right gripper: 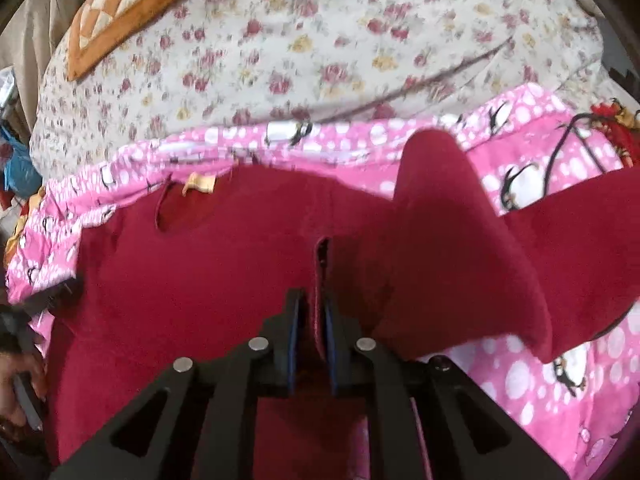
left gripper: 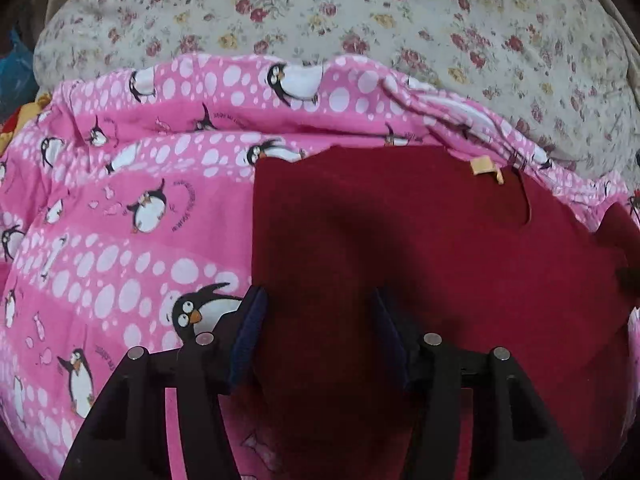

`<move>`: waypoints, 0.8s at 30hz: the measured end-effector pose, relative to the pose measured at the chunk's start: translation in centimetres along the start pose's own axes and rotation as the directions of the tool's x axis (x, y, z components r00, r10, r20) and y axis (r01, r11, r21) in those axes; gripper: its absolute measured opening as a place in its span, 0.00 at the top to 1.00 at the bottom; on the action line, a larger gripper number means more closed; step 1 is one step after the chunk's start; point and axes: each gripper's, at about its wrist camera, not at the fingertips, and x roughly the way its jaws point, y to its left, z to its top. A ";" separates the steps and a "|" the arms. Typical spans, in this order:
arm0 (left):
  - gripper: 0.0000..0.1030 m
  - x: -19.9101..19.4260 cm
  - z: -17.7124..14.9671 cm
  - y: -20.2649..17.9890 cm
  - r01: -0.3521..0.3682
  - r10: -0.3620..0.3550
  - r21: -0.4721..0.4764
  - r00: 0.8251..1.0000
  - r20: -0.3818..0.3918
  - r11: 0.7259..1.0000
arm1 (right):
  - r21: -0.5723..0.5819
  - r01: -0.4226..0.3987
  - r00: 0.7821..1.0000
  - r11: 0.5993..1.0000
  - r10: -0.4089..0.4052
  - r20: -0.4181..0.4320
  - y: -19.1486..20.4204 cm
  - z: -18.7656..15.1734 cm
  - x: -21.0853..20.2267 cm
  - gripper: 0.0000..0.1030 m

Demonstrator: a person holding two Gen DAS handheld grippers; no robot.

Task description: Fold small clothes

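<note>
A dark red small garment (left gripper: pixel 400 248) lies flat on a pink penguin-print sheet (left gripper: pixel 120 208), its yellow neck label (left gripper: pixel 482 166) at the far edge. My left gripper (left gripper: pixel 320 308) hovers open over the garment's straight left edge; the left pad (left gripper: pixel 252 332) sits at that edge and flat cloth shows between the fingers. In the right wrist view the same red garment (right gripper: pixel 200 280) spreads out below. My right gripper (right gripper: pixel 314 304) is shut on a pinched fold of it, and a sleeve (right gripper: pixel 448 240) stands raised to the right.
A floral bedspread (right gripper: pixel 320 40) covers the bed beyond the pink sheet (right gripper: pixel 540 380). An orange checked cushion (right gripper: pixel 128 12) lies at the far left. A blue bag (left gripper: pixel 16 68) sits off the bed's left side. A person's hand (right gripper: pixel 16 384) shows at the lower left.
</note>
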 end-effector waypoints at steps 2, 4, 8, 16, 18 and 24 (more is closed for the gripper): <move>0.55 -0.5 0.3 0.4 0.021 -0.020 -0.040 1.000 0.012 0.999 | -0.006 0.025 0.993 1.000 -0.025 0.112 0.4 0.5 -2.5 0.75; 0.55 -1.4 0.9 1.2 0.038 -0.034 -0.094 0.998 0.049 0.995 | -0.014 0.043 0.967 0.999 -0.038 0.251 1.3 0.6 -5.4 0.39; 0.55 -2.7 2.5 0.9 0.049 -0.032 -0.104 0.987 0.160 0.993 | -0.093 -0.042 0.948 0.995 0.069 0.310 3.5 0.9 -5.7 0.37; 0.37 1.9 2.6 0.1 0.005 -0.006 -0.093 1.000 -0.009 0.996 | -0.094 -0.024 0.997 0.995 0.017 -0.077 3.9 1.1 5.8 0.66; 0.36 1.9 2.6 0.1 0.009 -0.009 -0.092 1.000 -0.007 0.996 | -0.013 -0.046 0.996 0.999 0.045 -0.075 2.4 1.5 5.7 0.80; 0.38 -1.2 2.0 -0.3 0.039 -0.032 -0.095 0.997 0.074 0.995 | -0.024 -0.059 0.998 0.998 0.058 -0.031 2.9 1.2 3.5 0.81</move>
